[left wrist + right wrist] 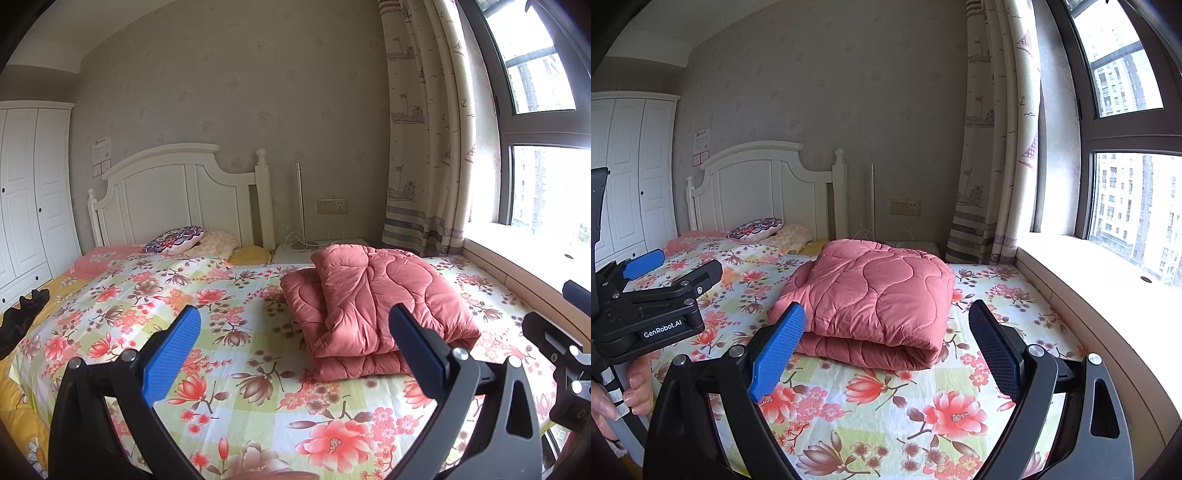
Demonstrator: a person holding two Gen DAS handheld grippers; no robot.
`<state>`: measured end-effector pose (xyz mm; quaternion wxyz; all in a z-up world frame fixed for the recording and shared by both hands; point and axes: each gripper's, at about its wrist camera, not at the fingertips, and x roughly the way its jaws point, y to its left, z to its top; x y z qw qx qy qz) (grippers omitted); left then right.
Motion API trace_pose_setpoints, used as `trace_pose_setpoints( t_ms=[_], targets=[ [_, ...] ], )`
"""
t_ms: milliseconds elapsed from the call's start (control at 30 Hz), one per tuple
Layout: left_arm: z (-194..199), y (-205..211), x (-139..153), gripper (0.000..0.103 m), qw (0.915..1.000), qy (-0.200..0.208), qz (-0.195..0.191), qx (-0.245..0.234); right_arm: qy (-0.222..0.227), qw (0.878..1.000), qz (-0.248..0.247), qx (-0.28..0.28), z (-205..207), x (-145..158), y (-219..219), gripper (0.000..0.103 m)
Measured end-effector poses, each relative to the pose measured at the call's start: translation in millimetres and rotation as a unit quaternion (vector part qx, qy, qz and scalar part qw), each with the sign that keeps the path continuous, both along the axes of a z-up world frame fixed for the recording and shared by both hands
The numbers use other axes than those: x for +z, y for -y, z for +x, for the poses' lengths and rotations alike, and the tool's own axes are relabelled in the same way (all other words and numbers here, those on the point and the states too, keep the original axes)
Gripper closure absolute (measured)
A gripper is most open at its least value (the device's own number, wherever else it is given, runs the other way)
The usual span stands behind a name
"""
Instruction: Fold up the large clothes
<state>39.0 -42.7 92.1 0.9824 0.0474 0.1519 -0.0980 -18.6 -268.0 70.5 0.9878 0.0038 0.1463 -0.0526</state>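
Observation:
A pink quilted garment (373, 302) lies folded in a thick bundle on the floral bed sheet (258, 398), toward the window side. It also shows in the right wrist view (875, 299). My left gripper (295, 328) is open and empty, held above the sheet in front of the bundle. My right gripper (890, 325) is open and empty, just short of the bundle's near folded edge. The left gripper also shows at the left of the right wrist view (665, 266), and part of the right gripper body sits at the right edge of the left wrist view (565, 332).
A white headboard (177, 195) and pillows (173, 240) stand at the far end. A dark cloth (22, 317) lies at the bed's left edge. A window sill (1100, 280) and curtain (997, 147) run along the right. A white wardrobe (26, 192) stands at the left.

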Motion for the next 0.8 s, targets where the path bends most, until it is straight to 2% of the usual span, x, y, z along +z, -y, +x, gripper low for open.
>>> trace_pose_setpoints(
  t_ms=[800],
  targets=[
    [-0.3,-2.1,0.6,0.002,1.0000,0.002,-0.002,0.001,0.000,1.000,0.007,0.009,-2.0,-0.1,-7.6,0.017]
  ],
)
